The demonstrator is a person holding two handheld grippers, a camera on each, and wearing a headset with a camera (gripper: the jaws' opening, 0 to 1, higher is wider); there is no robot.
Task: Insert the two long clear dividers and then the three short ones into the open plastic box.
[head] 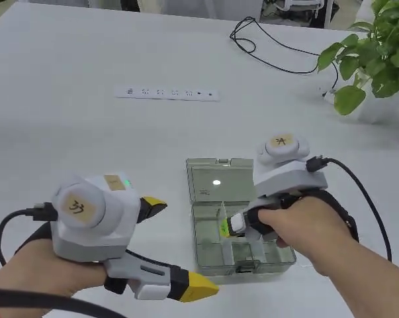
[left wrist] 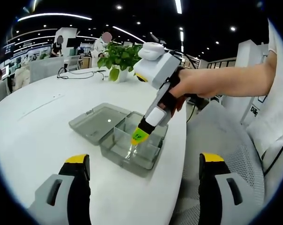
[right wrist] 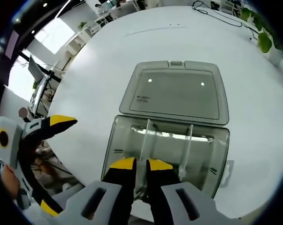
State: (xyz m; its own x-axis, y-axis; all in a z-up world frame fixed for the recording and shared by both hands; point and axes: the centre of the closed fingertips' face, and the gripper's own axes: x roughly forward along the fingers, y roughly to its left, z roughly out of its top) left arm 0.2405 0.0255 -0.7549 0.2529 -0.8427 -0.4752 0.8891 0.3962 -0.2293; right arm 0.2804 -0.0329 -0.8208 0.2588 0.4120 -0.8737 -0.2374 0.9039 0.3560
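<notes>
Head view reads "33" on spread left tongs (head: 179, 244); right tongs (right wrist: 141, 164) pinch a clear divider (right wrist: 145, 136) in the box (right wrist: 112, 145).

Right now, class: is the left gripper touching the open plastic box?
Apart. The left gripper view shows bare table between the left gripper, whose jaws stand open, and the plastic box.

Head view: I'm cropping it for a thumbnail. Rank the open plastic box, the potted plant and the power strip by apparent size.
1. Open plastic box and potted plant: look about alike; the plant is cut off by the frame and sits farther away.
2. Power strip: clearly smallest.
</notes>
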